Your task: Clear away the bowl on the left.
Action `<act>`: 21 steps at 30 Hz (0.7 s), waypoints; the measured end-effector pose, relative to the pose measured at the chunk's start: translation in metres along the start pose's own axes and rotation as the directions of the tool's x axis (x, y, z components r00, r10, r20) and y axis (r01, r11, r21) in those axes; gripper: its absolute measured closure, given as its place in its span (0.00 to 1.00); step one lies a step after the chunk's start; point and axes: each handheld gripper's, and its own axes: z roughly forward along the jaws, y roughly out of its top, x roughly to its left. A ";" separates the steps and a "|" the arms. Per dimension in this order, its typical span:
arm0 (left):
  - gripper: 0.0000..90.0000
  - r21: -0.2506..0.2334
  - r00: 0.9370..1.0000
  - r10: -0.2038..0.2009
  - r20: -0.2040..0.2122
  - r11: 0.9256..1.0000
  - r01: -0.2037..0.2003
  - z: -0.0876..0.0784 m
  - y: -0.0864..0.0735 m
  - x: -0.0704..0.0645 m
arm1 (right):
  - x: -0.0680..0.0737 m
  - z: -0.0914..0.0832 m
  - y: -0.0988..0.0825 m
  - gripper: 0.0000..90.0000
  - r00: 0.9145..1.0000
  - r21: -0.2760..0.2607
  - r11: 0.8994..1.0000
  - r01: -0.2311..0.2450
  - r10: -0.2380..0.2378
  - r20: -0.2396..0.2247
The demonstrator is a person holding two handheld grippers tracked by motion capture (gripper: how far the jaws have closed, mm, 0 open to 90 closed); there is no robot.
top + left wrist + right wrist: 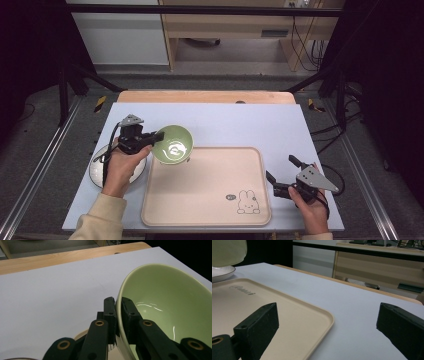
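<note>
A pale green bowl [173,144] hangs tilted above the table, over the tray's far left corner. My left gripper [159,136] is shut on its rim: in the left gripper view the two black jaws [118,301] pinch the bowl's [165,302] wall, one inside and one outside. A beige tray [205,185] with a rabbit drawing lies on the white table mat. My right gripper [280,167] rests to the right of the tray, open with nothing between its fingers [328,315]. The right gripper view shows the tray's edge [274,307] and the bowl [229,252] far off.
A white plate [97,172] lies on the mat left of the tray, partly under the left hand; it also appears in the right gripper view [222,271]. The wooden table edge [205,96] runs along the back. Dark frame posts stand at both sides.
</note>
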 end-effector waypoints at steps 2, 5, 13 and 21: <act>0.92 0.010 1.000 0.010 0.005 1.000 -0.010 0.003 0.003 -0.005 | -0.001 0.000 0.000 0.05 1.000 -0.007 1.000 -0.004 0.004 0.002; 0.92 0.025 1.000 0.027 0.005 0.999 -0.027 0.008 0.007 -0.013 | 0.000 -0.001 0.002 0.05 1.000 -0.010 1.000 -0.001 0.001 0.002; 0.92 0.068 0.998 0.054 0.031 0.996 -0.056 0.022 0.007 -0.028 | -0.001 -0.001 0.001 0.05 1.000 -0.010 1.000 -0.007 0.007 0.005; 0.92 0.105 0.996 0.079 0.035 0.991 -0.082 0.036 0.003 -0.038 | -0.003 -0.001 0.001 0.05 1.000 -0.017 1.000 -0.017 0.018 0.007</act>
